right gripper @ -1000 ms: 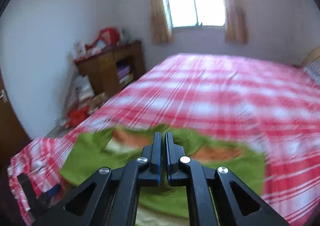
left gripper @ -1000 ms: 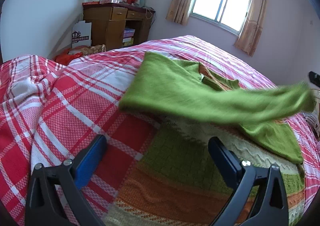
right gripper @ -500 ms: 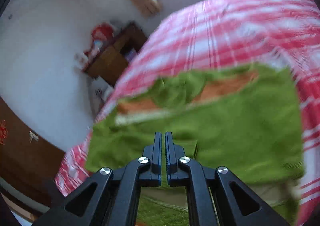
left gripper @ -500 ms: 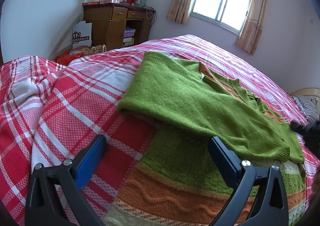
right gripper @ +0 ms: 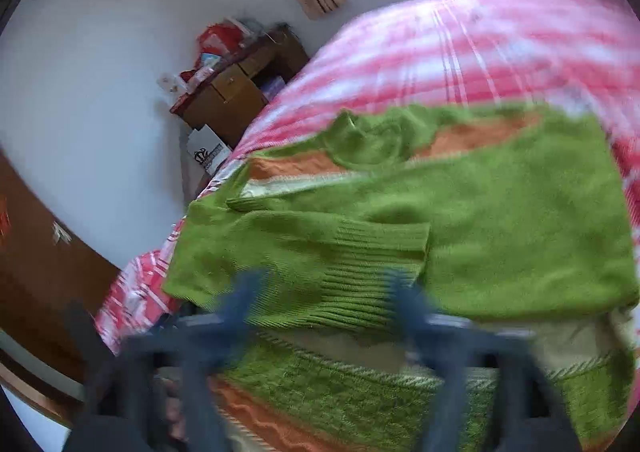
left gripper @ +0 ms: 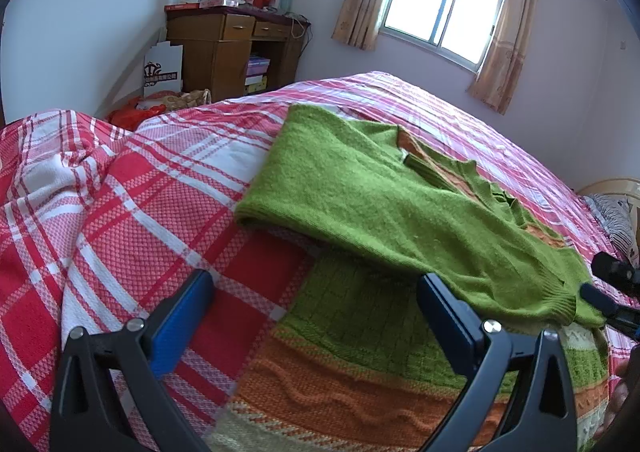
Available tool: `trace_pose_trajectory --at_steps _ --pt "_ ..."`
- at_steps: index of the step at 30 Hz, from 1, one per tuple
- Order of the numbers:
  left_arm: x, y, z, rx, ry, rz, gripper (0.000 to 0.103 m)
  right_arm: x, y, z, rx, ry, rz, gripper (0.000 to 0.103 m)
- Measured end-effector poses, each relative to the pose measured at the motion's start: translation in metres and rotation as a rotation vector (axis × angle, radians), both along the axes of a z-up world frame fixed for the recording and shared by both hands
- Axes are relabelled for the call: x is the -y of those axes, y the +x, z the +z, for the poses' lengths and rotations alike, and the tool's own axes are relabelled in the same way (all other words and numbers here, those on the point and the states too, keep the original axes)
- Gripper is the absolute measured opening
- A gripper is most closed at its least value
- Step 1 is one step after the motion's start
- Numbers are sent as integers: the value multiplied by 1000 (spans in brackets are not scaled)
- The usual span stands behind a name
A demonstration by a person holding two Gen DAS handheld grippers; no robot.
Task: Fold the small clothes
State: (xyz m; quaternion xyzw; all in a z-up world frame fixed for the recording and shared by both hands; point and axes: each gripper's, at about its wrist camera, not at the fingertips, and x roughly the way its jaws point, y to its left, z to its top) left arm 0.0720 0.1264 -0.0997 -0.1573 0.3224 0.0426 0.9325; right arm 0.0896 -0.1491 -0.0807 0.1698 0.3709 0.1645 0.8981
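Left wrist view: sweater (left gripper: 360,191) hem, left fingers (left gripper: 316,306) open, right fingers (right gripper: 324,284) just opened, empty.

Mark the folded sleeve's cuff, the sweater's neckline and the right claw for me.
sleeve cuff (right gripper: 360,252), right wrist view, ribbed end.
neckline (left gripper: 424,159), left wrist view, collar edge.
right claw (right gripper: 324,292), right wrist view, between blurred open fingers.

blurred: right gripper (right gripper: 324,284) fingers | cut off: sweater (left gripper: 360,187) hem, bottom edge | hidden: bedspread (left gripper: 120,211) beneath sweater
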Motion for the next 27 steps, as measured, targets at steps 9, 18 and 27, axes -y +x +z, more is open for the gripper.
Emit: trace_pose_trajectory --at_steps 9,18,27 --pt "-1 0 0 1 -2 0 103 -8 11 -13 -41 -172 -67 72" --pt "0 0 0 1 0 1 103 -25 14 -2 -7 -322 -52 3" --pt "-2 0 0 -1 3 2 103 -10 -6 87 275 -513 -199 3"
